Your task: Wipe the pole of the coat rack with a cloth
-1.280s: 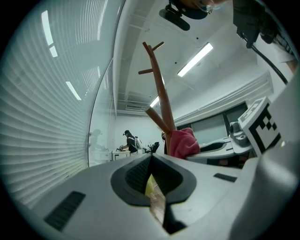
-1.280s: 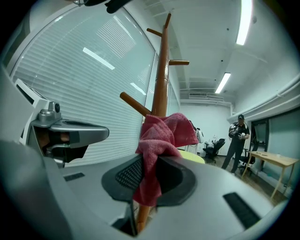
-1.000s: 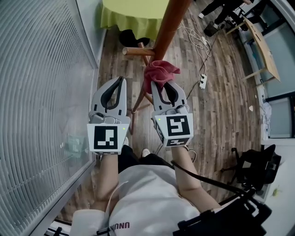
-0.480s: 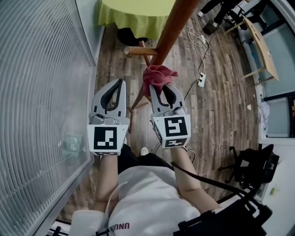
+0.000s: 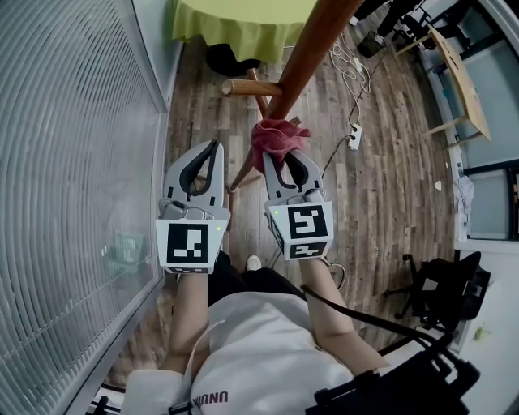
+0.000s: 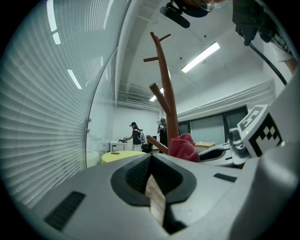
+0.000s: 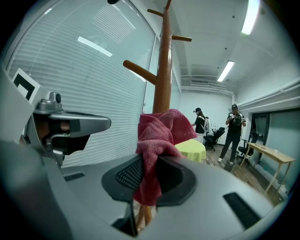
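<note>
The brown wooden coat rack pole (image 5: pixel 312 50) slants down through the top of the head view and stands tall in the right gripper view as the pole (image 7: pixel 163 61). A red cloth (image 5: pixel 276 136) is bunched against it. My right gripper (image 5: pixel 282 156) is shut on the cloth (image 7: pixel 157 136), which presses on the pole. My left gripper (image 5: pixel 209 148) hangs to the pole's left, shut and empty, about level with the right one. From the left gripper view the pole (image 6: pixel 165 79) and cloth (image 6: pixel 183 146) lie ahead to the right.
A window with blinds (image 5: pixel 65 162) runs along the left. A round table with a yellow-green cover (image 5: pixel 235 24) sits beyond the rack. Side pegs (image 5: pixel 251 87) stick out from the pole. A power strip and cables (image 5: pixel 355 142) lie on the wooden floor. Two people (image 7: pixel 234 131) stand far off.
The right gripper and the cloth have slid slightly up along the pole. The left gripper has kept its place beside it.
</note>
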